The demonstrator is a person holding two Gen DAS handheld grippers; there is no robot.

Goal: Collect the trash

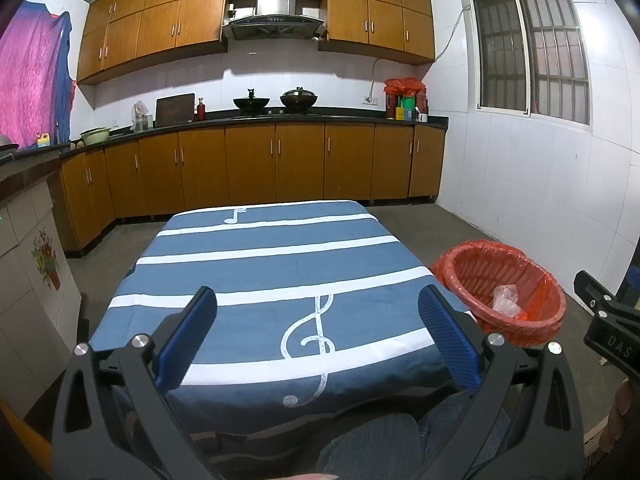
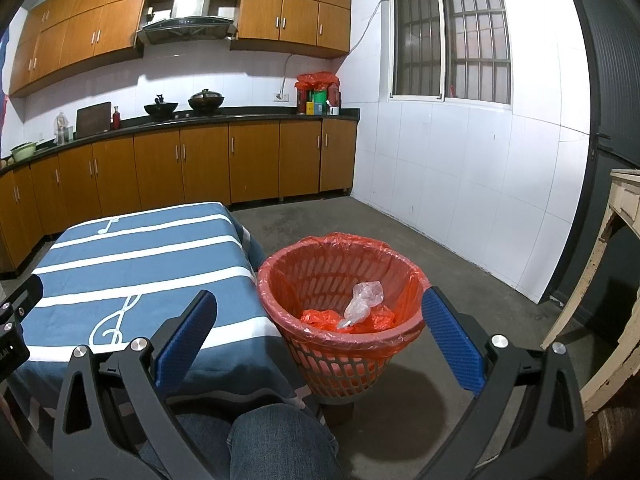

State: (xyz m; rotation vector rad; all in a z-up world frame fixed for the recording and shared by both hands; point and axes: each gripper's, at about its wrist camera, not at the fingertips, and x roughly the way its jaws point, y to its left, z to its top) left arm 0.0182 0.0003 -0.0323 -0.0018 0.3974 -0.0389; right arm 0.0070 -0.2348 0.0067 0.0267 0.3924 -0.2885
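**Kitchen with a covered table and a red basket beside it**

Wooden cabinets line the far wall of this kitchen, and a table under a blue striped cloth stands on the concrete floor in front of them.

Over the near edge of the table the left gripper hangs released, its blue pads spread wide with nothing between them. Beneath it lies the cloth's white treble clef, and the tabletop carries nothing else. A knee in blue jeans shows below the near edge.

Off the table's right side the right gripper is likewise spread wide and empty, held just above the near rim of the trash basket. That basket stands on the floor, close against the table's right edge, lined with a red plastic bag. Inside it, resting on the bag's crumpled bottom, is a scrunched piece of clear plastic. From the left wrist view the same basket shows past the table's right edge.

On the far worktop sit two dark woks.
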